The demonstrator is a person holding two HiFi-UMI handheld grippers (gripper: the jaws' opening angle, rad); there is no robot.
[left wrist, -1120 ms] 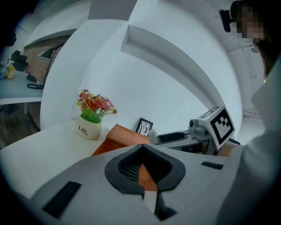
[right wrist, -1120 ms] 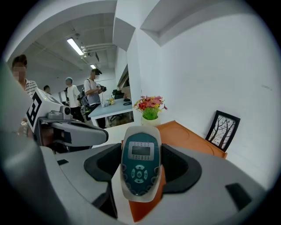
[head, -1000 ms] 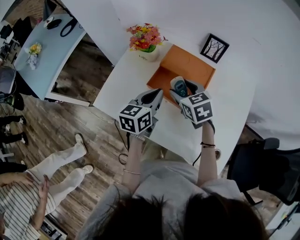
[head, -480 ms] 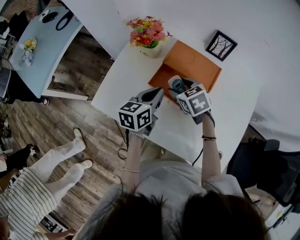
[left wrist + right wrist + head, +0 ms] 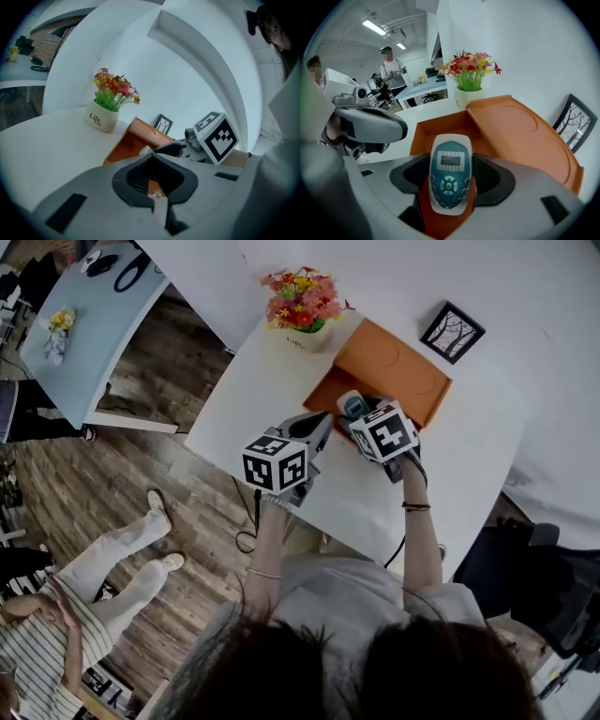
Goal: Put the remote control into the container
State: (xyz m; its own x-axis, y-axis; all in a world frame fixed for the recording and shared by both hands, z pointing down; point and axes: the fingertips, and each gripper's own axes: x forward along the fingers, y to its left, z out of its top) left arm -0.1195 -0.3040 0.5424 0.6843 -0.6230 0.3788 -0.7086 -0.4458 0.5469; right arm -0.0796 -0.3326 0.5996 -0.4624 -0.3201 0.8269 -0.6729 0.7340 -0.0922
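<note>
Little has shifted since a moment ago. The left gripper (image 5: 315, 430) still hovers just left of the orange container (image 5: 398, 362), above the white bench (image 5: 253, 381), with its jaws closed on nothing. The right gripper (image 5: 364, 413) still has its jaws clamped on the remote control (image 5: 450, 174) at the container's near edge, the remote's tip pointing into the open box. In the head view, the right gripper's marker cube hides most of the remote. Both forearms reach forward side by side toward the container.
</note>
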